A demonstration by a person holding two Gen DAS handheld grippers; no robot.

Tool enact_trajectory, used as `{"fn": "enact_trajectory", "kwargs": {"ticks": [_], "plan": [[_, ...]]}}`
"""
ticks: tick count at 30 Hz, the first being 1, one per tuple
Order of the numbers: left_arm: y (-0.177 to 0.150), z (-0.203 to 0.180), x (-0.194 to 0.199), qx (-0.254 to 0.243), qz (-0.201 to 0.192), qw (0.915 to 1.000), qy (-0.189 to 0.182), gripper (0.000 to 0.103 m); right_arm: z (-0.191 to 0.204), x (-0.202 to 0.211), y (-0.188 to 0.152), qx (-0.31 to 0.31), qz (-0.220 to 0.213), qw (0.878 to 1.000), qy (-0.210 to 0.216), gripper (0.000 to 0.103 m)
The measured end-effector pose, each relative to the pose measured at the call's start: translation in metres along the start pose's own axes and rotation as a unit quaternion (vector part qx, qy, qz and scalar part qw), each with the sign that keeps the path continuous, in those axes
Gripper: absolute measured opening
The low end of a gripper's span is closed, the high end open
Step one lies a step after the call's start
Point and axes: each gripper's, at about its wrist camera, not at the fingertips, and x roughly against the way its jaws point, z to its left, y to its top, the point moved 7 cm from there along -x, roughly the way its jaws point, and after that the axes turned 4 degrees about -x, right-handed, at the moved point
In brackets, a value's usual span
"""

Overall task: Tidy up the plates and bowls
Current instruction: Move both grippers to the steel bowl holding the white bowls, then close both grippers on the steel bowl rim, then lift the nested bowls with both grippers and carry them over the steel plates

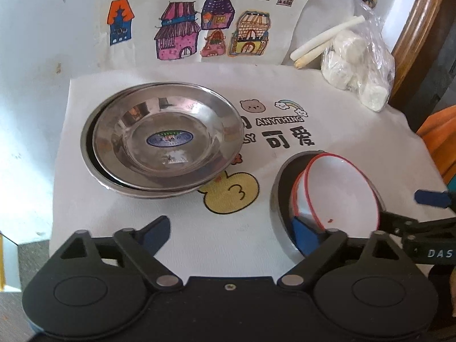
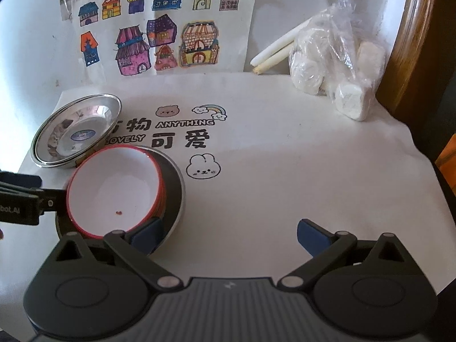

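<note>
Two steel plates (image 1: 159,142) lie stacked on the printed cloth, also seen in the right wrist view as steel plates (image 2: 77,131). To their right, white red-rimmed bowls (image 1: 339,188) lean tilted inside a dark steel bowl (image 1: 280,199); the same white bowls (image 2: 114,191) and steel bowl (image 2: 173,196) show in the right wrist view. My left gripper (image 1: 232,236) is open, its right finger at the steel bowl's near rim under the white bowls. My right gripper (image 2: 230,235) is open too, its left finger against that bowl's near side. Nothing lies between either pair of pads.
A clear bag of white lumps (image 2: 339,65) and two pale sticks (image 2: 276,51) lie at the back right by a wooden edge (image 2: 410,42). Coloured house drawings (image 1: 182,28) cover the back. The cloth's front edge drops off at the left (image 1: 54,228).
</note>
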Motion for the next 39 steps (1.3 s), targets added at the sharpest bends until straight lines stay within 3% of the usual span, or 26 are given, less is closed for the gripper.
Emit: {"fn": "enact_trajectory", "kwargs": {"ticks": [2, 7, 10, 17, 19, 26, 35, 39], "plan": [[0.001, -0.002, 0.0, 0.009, 0.003, 0.9999, -0.007, 0.08, 0.001, 0.0, 0.001, -0.002, 0.009, 1.0, 0.005, 0.094], [0.005, -0.01, 0.001, 0.026, 0.012, 0.9991, -0.03, 0.052, 0.009, -0.001, 0.005, 0.012, 0.038, 0.999, 0.005, 0.082], [0.009, -0.015, 0.0, 0.029, 0.02, 0.9986, -0.04, 0.04, 0.013, -0.003, 0.008, 0.02, 0.066, 0.998, 0.011, 0.075], [0.013, -0.015, -0.003, 0.051, 0.024, 0.9967, -0.058, 0.028, 0.023, -0.017, 0.008, 0.004, 0.116, 0.992, 0.041, 0.048], [0.014, -0.015, -0.003, 0.056, 0.024, 0.9961, -0.064, 0.024, 0.024, -0.02, 0.005, -0.001, 0.118, 0.992, 0.052, 0.046], [0.013, -0.018, -0.005, 0.06, 0.02, 0.9955, -0.07, 0.02, 0.031, -0.019, 0.003, -0.011, 0.108, 0.991, 0.076, 0.023], [0.009, -0.02, -0.014, 0.07, 0.029, 0.9947, -0.07, 0.023, 0.031, -0.02, 0.002, -0.02, 0.095, 0.992, 0.079, 0.024], [0.008, -0.016, -0.017, 0.078, 0.031, 0.9942, -0.067, 0.031, 0.03, -0.021, 0.0, -0.031, 0.096, 0.991, 0.086, 0.025]]}}
